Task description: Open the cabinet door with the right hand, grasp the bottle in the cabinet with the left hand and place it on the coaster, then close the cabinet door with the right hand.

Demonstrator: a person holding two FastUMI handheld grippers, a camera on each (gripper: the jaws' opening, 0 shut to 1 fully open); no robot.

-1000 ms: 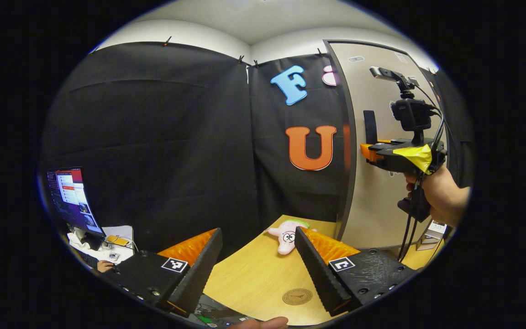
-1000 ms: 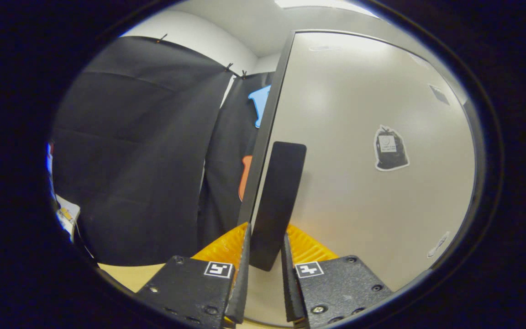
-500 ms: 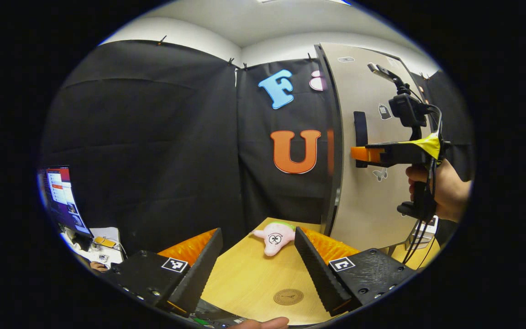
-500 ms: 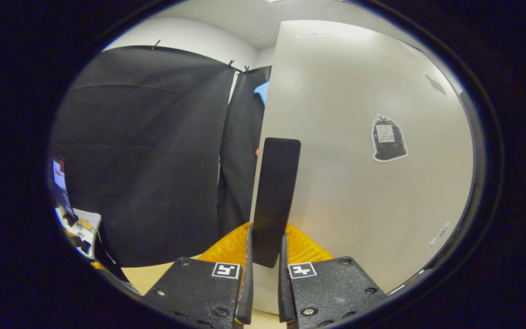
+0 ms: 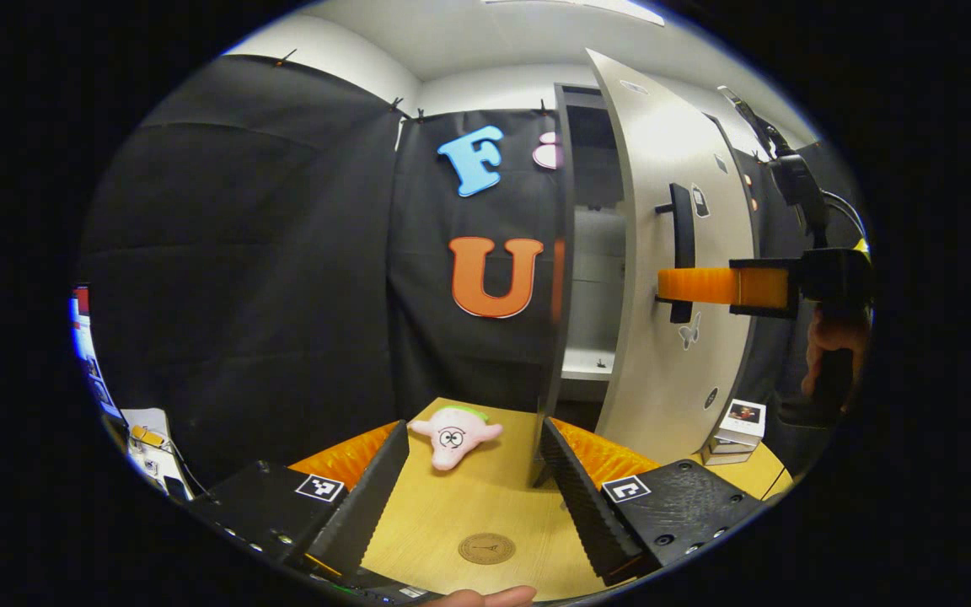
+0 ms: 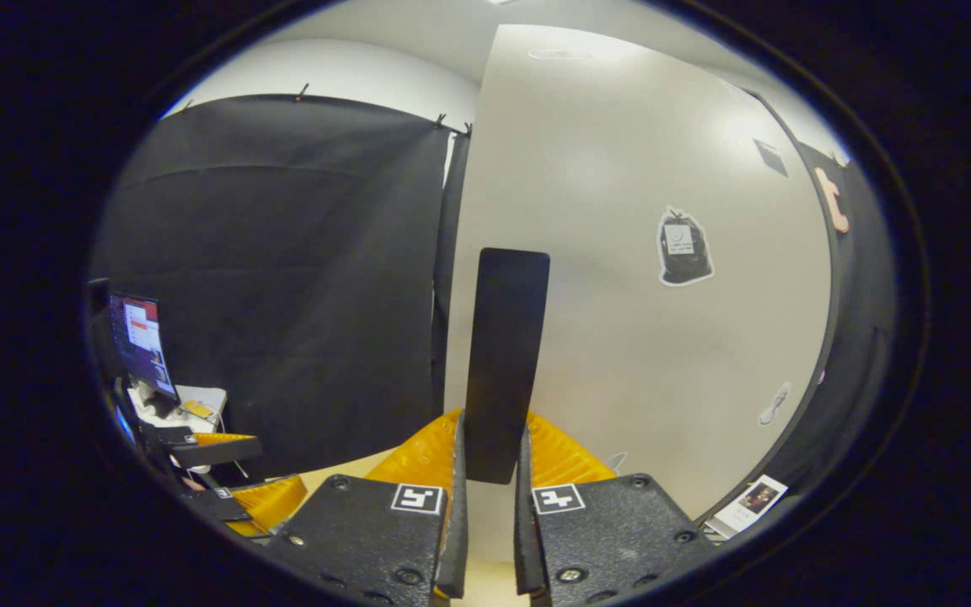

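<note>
L gripper (image 5: 473, 497) hangs wide open, holding nothing, low over the table (image 5: 452, 514), w/ the coaster (image 5: 486, 548) between its fingers and a plush (image 5: 454, 434) beyond. Door (image 5: 662, 278) is partly open; cabinet (image 5: 591, 278) interior shows, bottle not visible in there. R gripper (image 6: 490, 506) is clamped on the handle (image 6: 505, 362). Judging: step 1 underway; grasp, place, close all left.

Right gripper (image 6: 490, 523) level, fingers (image 6: 454, 506) clamped on the door handle (image 6: 505, 362), a hand (image 5: 827, 346) gripping its grip; left gripper (image 5: 473, 497) low, fingers spread wide, holding nothing.
</note>
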